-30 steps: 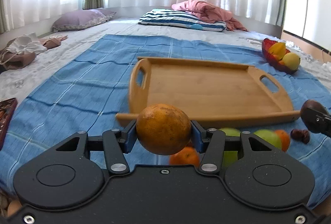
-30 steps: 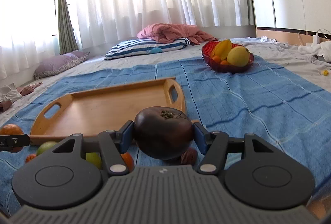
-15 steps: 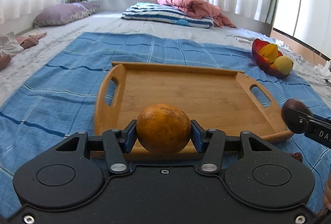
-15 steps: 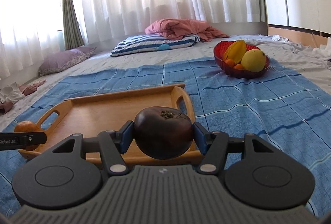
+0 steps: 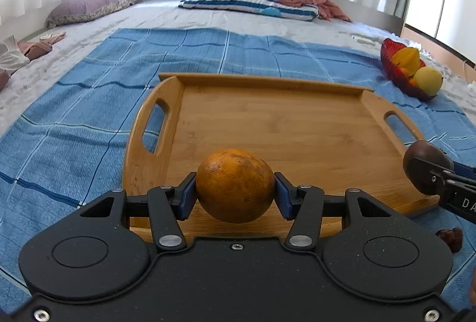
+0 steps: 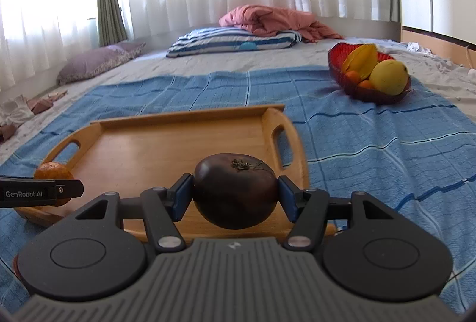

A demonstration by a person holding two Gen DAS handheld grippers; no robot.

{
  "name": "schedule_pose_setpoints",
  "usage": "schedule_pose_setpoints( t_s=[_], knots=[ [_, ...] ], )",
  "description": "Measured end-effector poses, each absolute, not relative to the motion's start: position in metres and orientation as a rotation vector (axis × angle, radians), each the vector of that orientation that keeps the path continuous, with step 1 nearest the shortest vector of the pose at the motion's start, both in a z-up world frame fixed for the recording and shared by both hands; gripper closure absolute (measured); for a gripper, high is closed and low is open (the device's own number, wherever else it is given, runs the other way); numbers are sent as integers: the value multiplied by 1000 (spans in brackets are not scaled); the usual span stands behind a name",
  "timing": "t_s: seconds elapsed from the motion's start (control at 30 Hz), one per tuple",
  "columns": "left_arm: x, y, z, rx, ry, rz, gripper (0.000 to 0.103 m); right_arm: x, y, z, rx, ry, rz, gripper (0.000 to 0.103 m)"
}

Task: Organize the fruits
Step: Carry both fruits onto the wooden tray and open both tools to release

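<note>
My left gripper (image 5: pixel 235 197) is shut on an orange (image 5: pixel 235 185) and holds it above the near left part of a bare wooden tray (image 5: pixel 282 125). My right gripper (image 6: pixel 235 197) is shut on a dark purple fruit (image 6: pixel 235 191) and holds it above the tray's (image 6: pixel 166 143) near right edge. In the left wrist view the purple fruit (image 5: pixel 422 155) shows at the right in the other gripper. In the right wrist view the orange (image 6: pixel 52 170) shows at the left behind the other gripper.
The tray lies on a blue checked cloth (image 5: pixel 74 113) on a bed. A red bowl (image 6: pixel 342 78) with yellow and orange fruits stands at the far right. A small dark red fruit (image 5: pixel 450 235) lies by the tray's near right corner. Pillows (image 5: pixel 247 2) lie at the back.
Both grippers have moved forward and up over the tray with their fruits. The loose fruits in front of the tray have dropped out of view.
</note>
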State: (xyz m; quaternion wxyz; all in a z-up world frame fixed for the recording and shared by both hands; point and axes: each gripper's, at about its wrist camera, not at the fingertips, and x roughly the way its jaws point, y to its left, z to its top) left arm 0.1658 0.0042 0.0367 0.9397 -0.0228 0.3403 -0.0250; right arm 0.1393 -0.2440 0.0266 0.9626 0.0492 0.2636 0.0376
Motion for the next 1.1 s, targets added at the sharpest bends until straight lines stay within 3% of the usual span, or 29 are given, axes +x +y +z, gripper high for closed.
schedule_pose_setpoints(
  t_s=[0.83,1.1],
  knots=[
    [174,3,20,-11,707,-47,51,145,-236,15,63,558,81,38],
    [166,6,25,-35,696,-57,21,141,-238,16,74,544,104,19]
  ],
)
